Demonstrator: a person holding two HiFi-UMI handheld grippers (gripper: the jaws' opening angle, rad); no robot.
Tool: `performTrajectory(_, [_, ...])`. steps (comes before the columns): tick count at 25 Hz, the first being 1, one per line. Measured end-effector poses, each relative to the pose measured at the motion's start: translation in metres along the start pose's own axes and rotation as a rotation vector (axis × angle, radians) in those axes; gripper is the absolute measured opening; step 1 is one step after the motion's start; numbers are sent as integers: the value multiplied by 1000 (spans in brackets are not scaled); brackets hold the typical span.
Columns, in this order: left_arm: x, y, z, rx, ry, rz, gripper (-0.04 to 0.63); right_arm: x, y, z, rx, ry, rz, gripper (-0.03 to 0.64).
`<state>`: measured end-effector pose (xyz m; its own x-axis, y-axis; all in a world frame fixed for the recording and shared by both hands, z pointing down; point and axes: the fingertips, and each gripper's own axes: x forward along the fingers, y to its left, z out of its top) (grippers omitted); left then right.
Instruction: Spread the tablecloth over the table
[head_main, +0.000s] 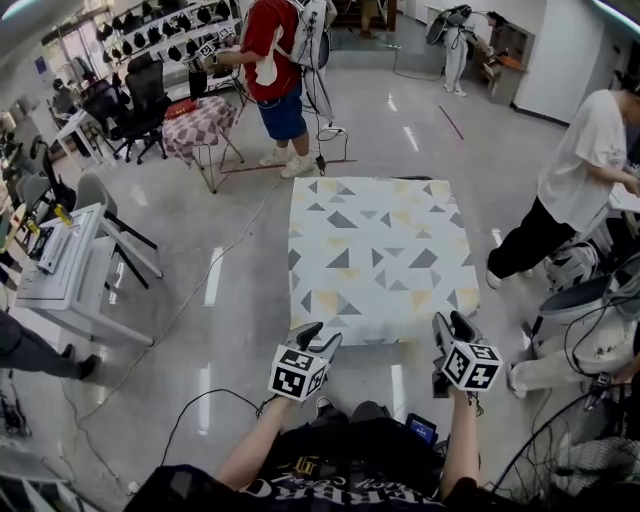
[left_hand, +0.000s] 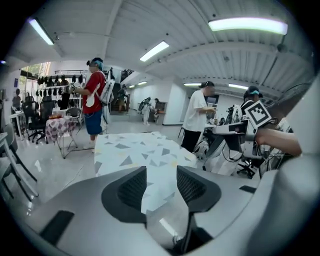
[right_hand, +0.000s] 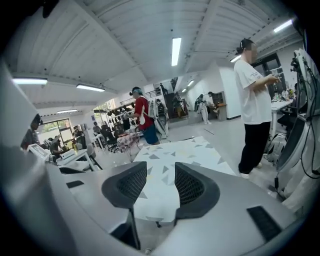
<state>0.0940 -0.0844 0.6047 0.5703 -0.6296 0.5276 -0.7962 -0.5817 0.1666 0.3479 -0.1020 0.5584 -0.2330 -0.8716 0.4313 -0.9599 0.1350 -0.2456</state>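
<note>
A white tablecloth with grey and yellow triangles lies spread flat over the table, hanging over its near edge. My left gripper is raised just off the near left corner, open, with nothing between its fingers. My right gripper hangs at the near right corner, also open and empty. In the left gripper view the tablecloth shows beyond the parted jaws of the left gripper. The right gripper view shows the tablecloth past the spread jaws of the right gripper.
A person in a red top stands beyond the table's far left corner. Another in a white shirt bends at the right. A white side table and chair stand left. Cables run across the shiny floor. Equipment crowds the right.
</note>
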Motion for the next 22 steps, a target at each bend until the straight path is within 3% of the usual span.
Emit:
performTrajectory(7, [-35,-33,23,15,-97,-68,153,-27,66,-1,6,-14,145,169])
performTrajectory(22, [-119,-121,11,124,-146,-121,71,-121,170,-38,-11,-27,391,72])
